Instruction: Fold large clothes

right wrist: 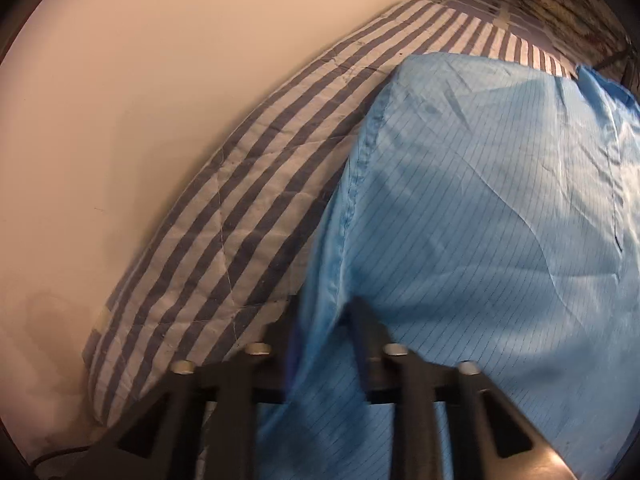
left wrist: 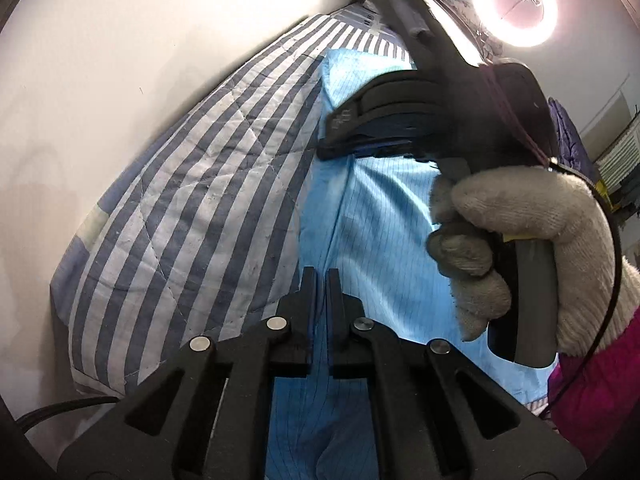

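Note:
A light blue garment (left wrist: 384, 216) with thin dark pinstripes lies across a bed. In the left wrist view my left gripper (left wrist: 322, 288) points down at its near edge; the jaws are nearly together, with a strip of the blue cloth pinched in the narrow slit. My right gripper (left wrist: 326, 136) hangs farther up the garment, held by a hand in a white knit glove (left wrist: 520, 232). In the right wrist view the right gripper (right wrist: 324, 316) is blurred. A fold of the garment (right wrist: 480, 200) fills the space between its fingers (right wrist: 364, 320), near the seamed edge.
A blue-and-white striped quilt (left wrist: 192, 184) (right wrist: 248, 184) covers the bed, which butts against a pale wall (left wrist: 120, 60). A patterned pillow (right wrist: 552, 0) lies at the far end. A bright ring light (left wrist: 514, 4) glares at upper right. A pink sleeve (left wrist: 592, 380) is at the right edge.

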Motion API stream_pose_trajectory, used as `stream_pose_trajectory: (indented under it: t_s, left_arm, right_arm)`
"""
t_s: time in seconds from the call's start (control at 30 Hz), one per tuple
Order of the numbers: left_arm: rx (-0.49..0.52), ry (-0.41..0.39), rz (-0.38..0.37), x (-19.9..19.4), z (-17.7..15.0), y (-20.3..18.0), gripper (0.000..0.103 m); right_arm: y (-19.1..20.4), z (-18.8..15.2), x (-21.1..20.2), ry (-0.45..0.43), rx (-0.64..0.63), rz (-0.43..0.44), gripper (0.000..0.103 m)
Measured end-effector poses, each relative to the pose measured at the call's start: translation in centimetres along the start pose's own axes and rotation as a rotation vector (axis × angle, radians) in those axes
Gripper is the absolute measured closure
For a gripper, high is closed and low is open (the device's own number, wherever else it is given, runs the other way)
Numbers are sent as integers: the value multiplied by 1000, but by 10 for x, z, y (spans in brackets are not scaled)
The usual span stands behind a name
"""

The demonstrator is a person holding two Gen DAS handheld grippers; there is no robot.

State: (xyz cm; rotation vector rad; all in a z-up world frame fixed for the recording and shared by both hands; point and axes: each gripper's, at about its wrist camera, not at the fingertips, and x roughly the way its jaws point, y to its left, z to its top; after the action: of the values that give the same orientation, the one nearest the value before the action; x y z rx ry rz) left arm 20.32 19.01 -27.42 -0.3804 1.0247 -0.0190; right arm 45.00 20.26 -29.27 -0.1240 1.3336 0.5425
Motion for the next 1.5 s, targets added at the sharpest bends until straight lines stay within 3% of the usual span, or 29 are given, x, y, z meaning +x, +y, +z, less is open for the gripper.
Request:
stream_pose_trajectory:
  t_s: [0.07, 0.13, 0.2, 0.23, 0.3, 0.33, 0.37, 0.53, 0.73, 1.0, 1.23, 1.37, 1.5]
  left_arm:
    - [-15, 12, -3, 2, 2, 6, 39]
    - [-11, -28, 13, 1, 2, 10, 31]
    - [12, 10, 10, 11, 1, 11, 31]
    - [20, 26, 7, 15, 0, 12, 32]
    - [30, 52, 21, 25, -5, 11, 73]
    - [21, 72, 17, 29, -6, 11, 98]
    - [-3, 80, -12, 30, -7, 12, 98]
    - [51, 18, 11, 9, -5, -7, 101]
    - [223, -40, 70, -18, -9, -69, 102]
    - [469, -42, 108, -19, -34, -163, 102]
    - [590, 26, 94, 12, -69, -211, 102]
    - [574, 83, 58, 28, -77, -216, 102]
    - [514, 161, -41, 32, -73, -204, 102]
  right_arm:
    - [-11, -1, -3, -6, 38, 45, 100]
    - [-18, -4, -6, -16, 59, 74, 102]
    - [-27, -5, -8, -24, 72, 92, 103]
    - [-31, -6, -10, -28, 82, 106, 103]
    - [-37, -9, -12, -38, 103, 133, 103]
    - [-41, -10, -14, -42, 108, 142, 103]
    - [-44, -11, -16, -49, 112, 153, 103]
    - [-65, -22, -36, -95, 146, 207, 103]
    - [-119, -42, -74, -190, 247, 356, 103]
    - [-200, -99, -117, -327, 400, 465, 103]
    - [-258, -150, -105, -324, 553, 448, 103]
    - [-280, -167, -90, -297, 592, 416, 103]
    - [-281, -160, -93, -296, 545, 365, 103]
